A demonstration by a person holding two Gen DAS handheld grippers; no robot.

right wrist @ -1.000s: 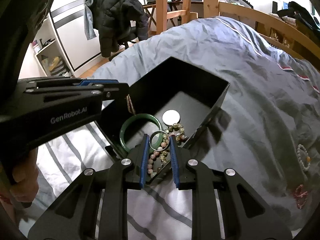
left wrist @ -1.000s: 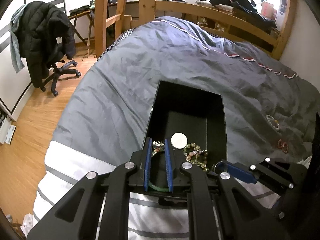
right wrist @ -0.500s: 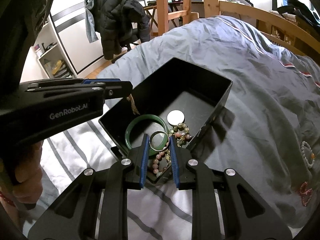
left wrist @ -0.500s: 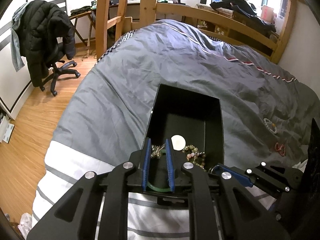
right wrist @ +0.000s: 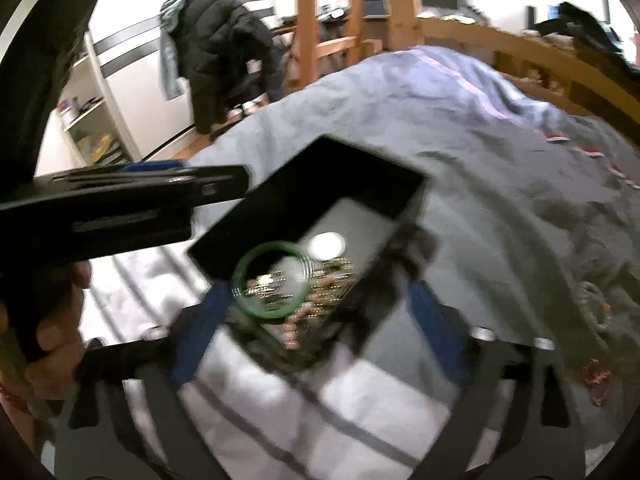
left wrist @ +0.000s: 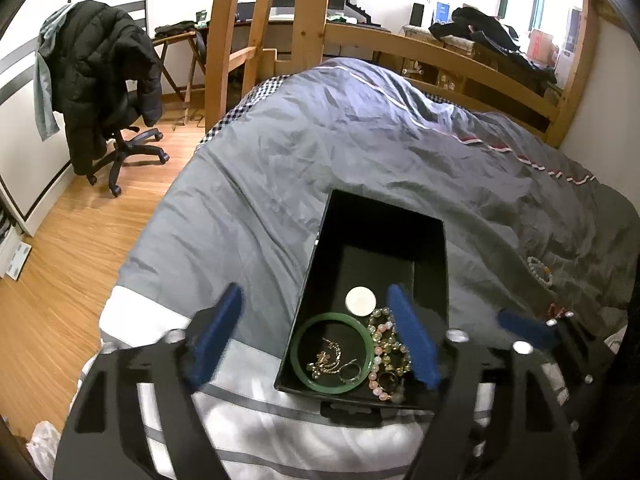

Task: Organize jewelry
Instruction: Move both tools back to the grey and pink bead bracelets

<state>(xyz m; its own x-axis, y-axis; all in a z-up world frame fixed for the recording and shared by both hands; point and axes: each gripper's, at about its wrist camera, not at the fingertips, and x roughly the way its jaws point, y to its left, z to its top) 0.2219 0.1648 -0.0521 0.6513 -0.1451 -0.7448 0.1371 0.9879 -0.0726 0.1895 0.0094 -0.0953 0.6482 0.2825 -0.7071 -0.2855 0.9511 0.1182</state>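
Box, black, open-topped, lower centre of the left view, resting on the duvet. Contents at its near end: green bangle, chain and ring inside it, white disc, bead strings. I read both grippers as spread wide and empty: left gripper straddles the box's near end, right gripper likewise, view blurred. Loose pieces outside: pale bracelet, right edge; red item, lower right. I judge these next for collection.
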